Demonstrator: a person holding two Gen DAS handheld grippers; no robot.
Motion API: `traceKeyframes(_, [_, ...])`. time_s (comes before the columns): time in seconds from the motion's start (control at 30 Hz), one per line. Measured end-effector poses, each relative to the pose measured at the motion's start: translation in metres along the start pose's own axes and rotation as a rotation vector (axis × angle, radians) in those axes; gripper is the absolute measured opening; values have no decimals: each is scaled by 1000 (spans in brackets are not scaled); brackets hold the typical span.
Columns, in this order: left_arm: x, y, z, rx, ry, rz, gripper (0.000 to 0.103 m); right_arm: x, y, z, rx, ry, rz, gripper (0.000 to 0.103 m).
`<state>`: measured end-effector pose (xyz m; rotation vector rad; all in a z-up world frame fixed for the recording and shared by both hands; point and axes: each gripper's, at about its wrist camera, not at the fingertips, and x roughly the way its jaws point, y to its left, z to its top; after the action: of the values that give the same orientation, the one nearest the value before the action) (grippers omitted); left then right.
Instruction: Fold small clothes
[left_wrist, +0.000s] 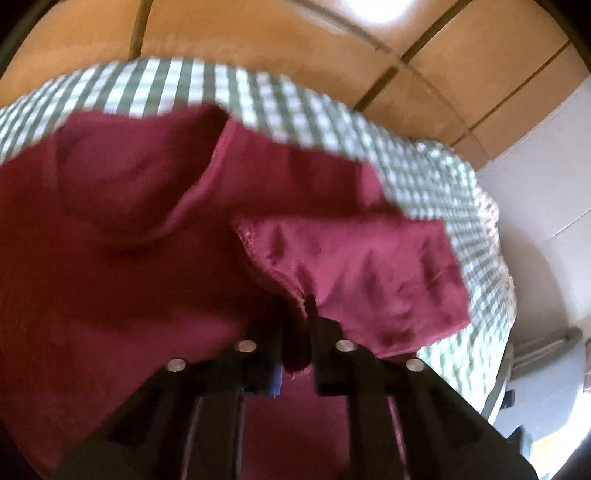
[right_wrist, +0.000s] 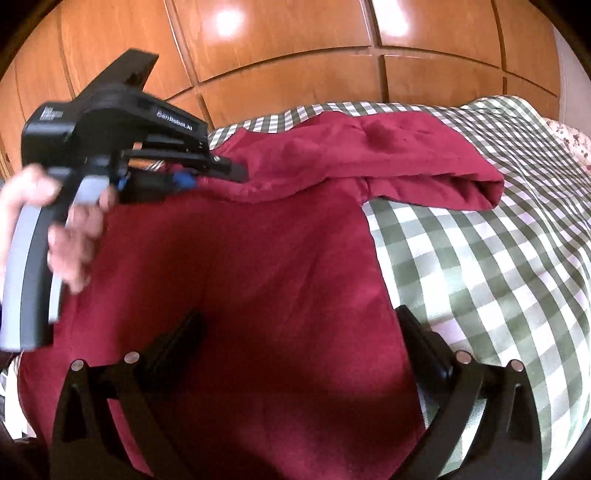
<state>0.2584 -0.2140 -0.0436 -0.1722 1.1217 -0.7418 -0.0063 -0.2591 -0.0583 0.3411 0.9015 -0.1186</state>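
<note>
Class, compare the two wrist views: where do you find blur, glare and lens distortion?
Left wrist view: motion blur smears the checked bedcover and maroon garment; glare whitens the wooden wardrobe. Right wrist view: sharper, though the hand on the left gripper is blurred; the wardrobe's straight seams bow from fisheye distortion.

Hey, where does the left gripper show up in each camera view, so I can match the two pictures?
Left wrist view: the left gripper sits bottom center, jaws shut on a fold of the maroon garment.
Right wrist view: the left gripper is at upper left, held by the person's hand, tips pinching the garment's far edge.
Shared landmark: the green checked bedcover under the garment.
</note>
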Motion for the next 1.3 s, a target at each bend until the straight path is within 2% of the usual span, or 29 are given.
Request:
traceKeyframes(0.1, [-36, -4, 12, 11, -108, -58, 8, -2, 1, -1, 0, 1, -2, 101])
traceKeyframes(0.23, [-95, 8, 25, 0, -240, -76, 8, -2, 3, 1, -7, 7, -13, 101])
traceKeyframes(0.33, [-132, 29, 25, -12, -308, -51, 8, 0, 7, 2, -19, 17, -30, 101])
traceKeyframes(0.4, [-145, 45, 21, -25, -323, -24, 8, 1, 10, 3, -29, 27, -42, 101])
traceKeyframes(0.57, [-160, 94, -1, -92, -308, 54, 8, 2, 14, 12, -26, 85, -48, 101])
traceKeyframes(0.67, [-160, 116, -14, -119, -281, 86, 8, -5, 9, 29, 64, 126, 37, 101])
traceKeyframes(0.77, [-155, 136, -27, -134, -257, 130, 8, -19, 5, 53, 124, 69, 89, 100])
traceKeyframes(0.9, [-152, 150, -39, -150, -253, 168, 8, -16, 9, 90, 132, 11, 118, 99])
traceKeyframes(0.97, [-154, 156, -43, -161, -260, 190, 8, -1, 16, 110, 107, 6, 103, 95])
traceKeyframes(1.1, [-156, 172, -48, -170, -276, 283, 8, 33, 28, 125, 105, 61, 99, 90])
traceKeyframes(1.17, [-145, 181, -51, -175, -233, 310, 8, 45, 32, 119, 79, 86, 75, 89])
traceKeyframes(1.27, [-121, 195, -59, -188, -154, 359, 8, 79, 31, 103, 48, 154, -23, 90])
traceKeyframes(1.3, [-116, 197, -63, -188, -159, 365, 8, 83, 36, 97, -7, 121, -54, 90])
